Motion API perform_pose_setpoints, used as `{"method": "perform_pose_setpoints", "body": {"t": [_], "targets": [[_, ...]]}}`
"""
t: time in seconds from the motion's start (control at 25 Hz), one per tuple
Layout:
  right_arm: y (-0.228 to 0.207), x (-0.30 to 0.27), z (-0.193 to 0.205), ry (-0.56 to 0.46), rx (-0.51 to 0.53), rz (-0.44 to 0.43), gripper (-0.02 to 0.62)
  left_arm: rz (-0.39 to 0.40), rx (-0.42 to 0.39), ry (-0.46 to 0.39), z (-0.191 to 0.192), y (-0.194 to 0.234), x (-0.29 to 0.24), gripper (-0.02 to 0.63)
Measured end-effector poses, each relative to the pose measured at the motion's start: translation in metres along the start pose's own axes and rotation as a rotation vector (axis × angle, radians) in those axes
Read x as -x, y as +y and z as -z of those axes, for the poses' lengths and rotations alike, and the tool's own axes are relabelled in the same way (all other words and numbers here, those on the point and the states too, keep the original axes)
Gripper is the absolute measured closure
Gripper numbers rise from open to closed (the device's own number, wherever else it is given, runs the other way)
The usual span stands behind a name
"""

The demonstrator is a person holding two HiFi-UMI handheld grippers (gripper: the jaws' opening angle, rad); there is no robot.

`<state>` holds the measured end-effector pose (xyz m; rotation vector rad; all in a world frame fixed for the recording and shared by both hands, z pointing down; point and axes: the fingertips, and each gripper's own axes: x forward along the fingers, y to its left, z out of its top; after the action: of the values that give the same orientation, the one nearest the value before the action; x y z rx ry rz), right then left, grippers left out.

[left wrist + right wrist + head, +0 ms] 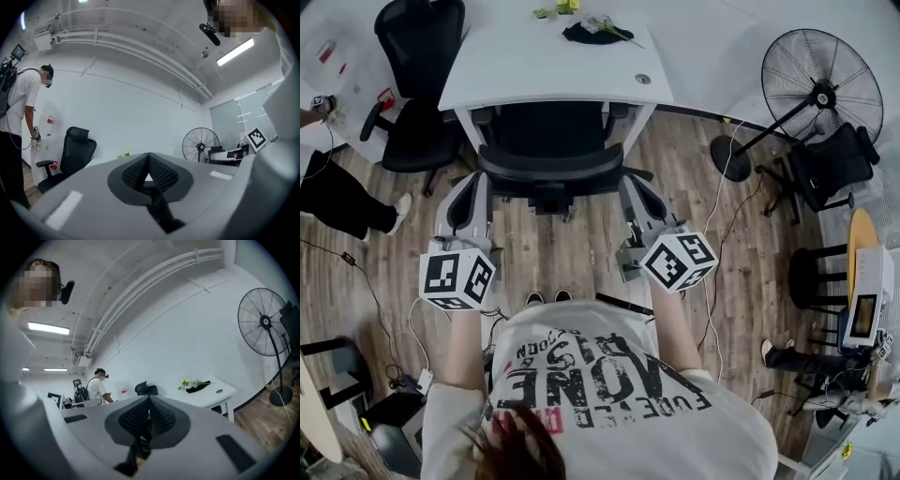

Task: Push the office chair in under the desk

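Floor [581, 248]: wood-look planks. An open strip runs from the chair back, centre frame, down to the person's shoes [547, 298]. Thin cables [724, 192] trail over the floor at right.

Desk [544, 66]: white, flat, square-edged top on white legs, at upper centre. A round cable port [643, 80] sits near its lower right corner. A dark bundle with green stems [595, 30] lies at the far edge.

Office chair [548, 159]: black. The seat is tucked under the desk between the legs. The curved backrest lies along the desk's near edge.

Second black chair [417, 56]: upper left, beside the desk and apart from it.

Pedestal fan [820, 84]: upper right, with a round wire cage and a disc base. It leaves a floor lane between itself and the desk.

Shirt [609, 375]: light grey with black block lettering, seen upside down; "ONE" is legible and the rest uncertain.

Left gripper [473, 187]: grey shell, tips near the left end of the backrest; contact cannot be told. In the left gripper view, the left gripper's [149, 171] ribbed black pads meet with nothing between them.

Right gripper [633, 187]: mirrors it at the right end of the backrest. In the right gripper view, the right gripper's [149, 416] pads are likewise pressed together and empty.

Marker cubes [457, 277]: white with black square codes.
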<state>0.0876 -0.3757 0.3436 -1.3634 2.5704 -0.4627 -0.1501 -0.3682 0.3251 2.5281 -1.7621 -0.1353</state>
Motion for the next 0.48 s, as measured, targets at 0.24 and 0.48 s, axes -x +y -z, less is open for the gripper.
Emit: {"method": "perform_pose_setpoints", "body": {"t": [0.24,0.48], "targets": [[0.023,0.012,-0.019,-0.029,0.068,-0.017,0.578,0.01,-0.016,-0.026,-0.013,-0.018,0.009,0.594],[0.045,0.021,-0.031,-0.036,0.194,-0.027,0.578,0.011,-0.03,-0.058,-0.026,-0.035,0.022,0.594]]}}
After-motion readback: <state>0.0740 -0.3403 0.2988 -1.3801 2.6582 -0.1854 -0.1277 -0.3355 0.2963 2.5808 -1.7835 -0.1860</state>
